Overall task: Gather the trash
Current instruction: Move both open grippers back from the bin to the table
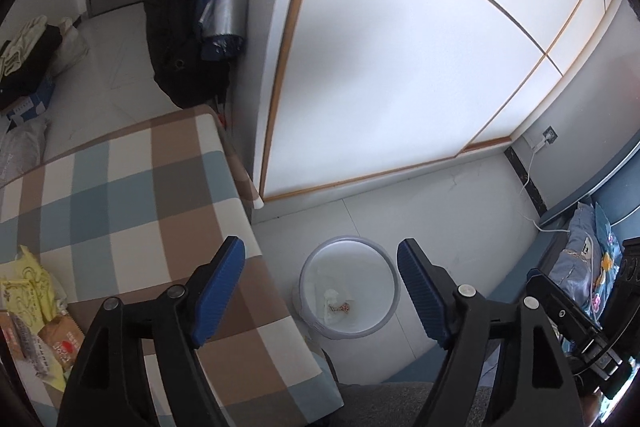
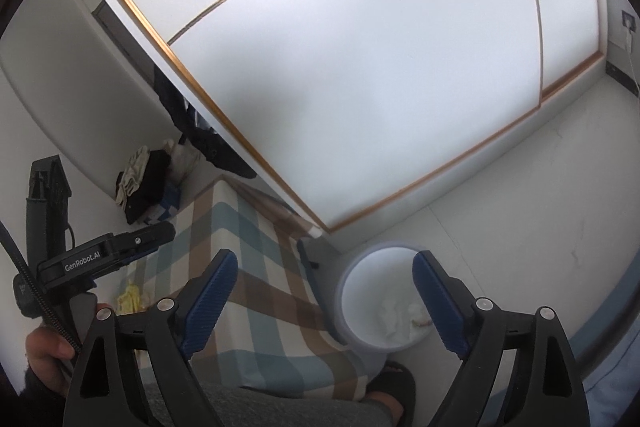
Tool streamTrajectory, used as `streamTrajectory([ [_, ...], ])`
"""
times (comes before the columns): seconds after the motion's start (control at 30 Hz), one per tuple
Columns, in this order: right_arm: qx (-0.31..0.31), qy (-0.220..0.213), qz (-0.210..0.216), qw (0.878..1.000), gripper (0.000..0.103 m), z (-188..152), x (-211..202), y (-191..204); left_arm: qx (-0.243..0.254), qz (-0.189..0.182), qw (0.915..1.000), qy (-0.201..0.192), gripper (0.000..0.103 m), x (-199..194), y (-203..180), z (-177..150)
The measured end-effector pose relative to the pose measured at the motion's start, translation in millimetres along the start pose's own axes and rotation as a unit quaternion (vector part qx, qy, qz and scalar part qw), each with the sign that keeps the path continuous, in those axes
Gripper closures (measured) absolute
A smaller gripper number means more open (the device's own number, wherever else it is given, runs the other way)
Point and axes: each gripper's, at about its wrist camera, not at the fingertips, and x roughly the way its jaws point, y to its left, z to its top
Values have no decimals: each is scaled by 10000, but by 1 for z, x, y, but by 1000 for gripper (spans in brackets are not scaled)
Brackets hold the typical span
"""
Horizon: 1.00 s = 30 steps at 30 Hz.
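Observation:
A round white trash bin (image 1: 349, 287) stands on the floor beside the checked table (image 1: 132, 195). It holds a crumpled tissue and a small wrapper (image 1: 338, 307). The bin also shows in the right wrist view (image 2: 380, 307) with white tissue inside. Snack wrappers, yellow and orange, (image 1: 36, 315) lie at the table's left edge; the yellow one shows in the right wrist view (image 2: 130, 297). My left gripper (image 1: 320, 267) is open and empty, above the table's corner and the bin. My right gripper (image 2: 324, 279) is open and empty, above the table edge and the bin.
A white wardrobe with gold trim (image 1: 400, 67) stands behind the bin. A dark coat and a silver umbrella (image 1: 216, 7) hang to its left. Folded clothes (image 1: 28, 59) sit far left. A charger cable (image 1: 532, 187) runs along the floor near blue bedding (image 1: 588, 251).

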Motion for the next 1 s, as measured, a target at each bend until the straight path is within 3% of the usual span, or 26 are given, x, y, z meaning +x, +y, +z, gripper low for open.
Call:
streamTrajectory([
  [0.43,-652,-423,553,9954,7,14,-27,97,-373,382,9948,-865,26,-71,59,-2],
  [1.0,-1345,-122,1239,9831,4,-20,6,224,-979,962,9789,-1516,26,-145,167,-23],
])
